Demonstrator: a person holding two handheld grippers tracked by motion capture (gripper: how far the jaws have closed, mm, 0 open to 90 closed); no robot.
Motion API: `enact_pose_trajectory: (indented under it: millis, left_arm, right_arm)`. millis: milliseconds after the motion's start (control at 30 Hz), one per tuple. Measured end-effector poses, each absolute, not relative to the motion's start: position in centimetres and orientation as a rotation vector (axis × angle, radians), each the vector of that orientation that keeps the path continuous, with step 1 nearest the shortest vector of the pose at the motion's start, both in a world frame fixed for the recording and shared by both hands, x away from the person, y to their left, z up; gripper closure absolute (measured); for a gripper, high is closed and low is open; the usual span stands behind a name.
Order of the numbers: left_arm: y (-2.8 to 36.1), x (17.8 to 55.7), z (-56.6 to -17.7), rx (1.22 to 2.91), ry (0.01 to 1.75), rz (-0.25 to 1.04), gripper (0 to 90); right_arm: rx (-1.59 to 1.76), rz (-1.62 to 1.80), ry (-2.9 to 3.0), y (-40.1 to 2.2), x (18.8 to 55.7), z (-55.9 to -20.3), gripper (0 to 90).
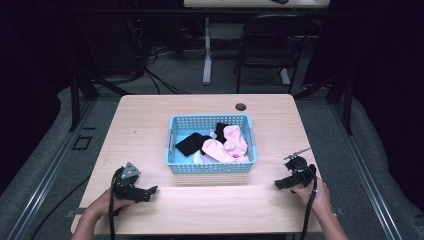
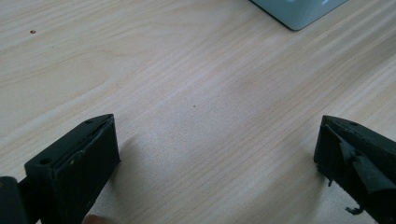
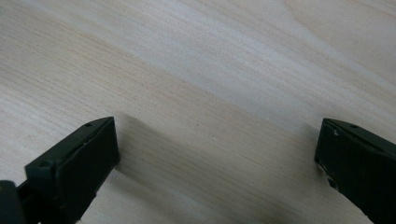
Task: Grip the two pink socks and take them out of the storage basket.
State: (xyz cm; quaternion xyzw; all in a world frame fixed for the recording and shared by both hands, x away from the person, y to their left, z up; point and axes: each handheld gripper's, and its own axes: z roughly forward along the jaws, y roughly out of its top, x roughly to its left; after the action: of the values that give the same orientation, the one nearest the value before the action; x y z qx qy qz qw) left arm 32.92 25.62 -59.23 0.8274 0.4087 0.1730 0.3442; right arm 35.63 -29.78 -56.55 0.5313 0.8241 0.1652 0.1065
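Between the two grippers, farther up the table (image 1: 145,115), sits the blue basket (image 1: 210,167) with pink and black clothes (image 1: 225,145) heaped inside. Its long side faces the person. Left gripper (image 1: 150,192) and right gripper (image 1: 278,184) both rest near its front corners, jaws spread wide and empty, about equally near.

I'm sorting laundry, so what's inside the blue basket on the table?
The blue basket holds a loose pile of pink cloth, black cloth and a bit of white cloth. Anything beneath the pile is covered.
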Motion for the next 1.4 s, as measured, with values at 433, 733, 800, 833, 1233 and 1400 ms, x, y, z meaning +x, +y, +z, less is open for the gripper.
enact_pose_trajectory:
  millis: [433, 733, 800, 833, 1233, 1400]
  left_arm:
    - [25.6, 32.9, -59.2, 2.148, 1.063, 0.451, 0.0]
    - [25.6, 32.9, -59.2, 2.146, 1.063, 0.451, 0.0]
    - [25.6, 32.9, -59.2, 2.149, 1.062, 0.451, 0.0]
    - [25.6, 32.9, -59.2, 2.147, 1.063, 0.452, 0.0]
    - [25.5, 32.8, -59.2, 2.141, 1.071, 0.455, 0.3]
    - [25.5, 32.8, -59.2, 2.14, 1.076, 0.455, 0.3]
  right_arm:
    - [1.575, 0.481, 2.423, -29.8, 35.6, -56.5, 0.0]
    - [1.612, 0.513, 2.415, -29.6, 35.9, -54.6, 0.0]
    - [1.604, 0.521, 2.413, -29.6, 35.8, -54.0, 0.0]
    - [1.614, 0.533, 2.409, -29.6, 35.7, -53.6, 0.0]
    - [1.573, 0.547, 2.438, -28.7, 35.9, -50.6, 0.3]
    - [1.518, 0.556, 2.453, -27.6, 36.0, -49.2, 0.3]
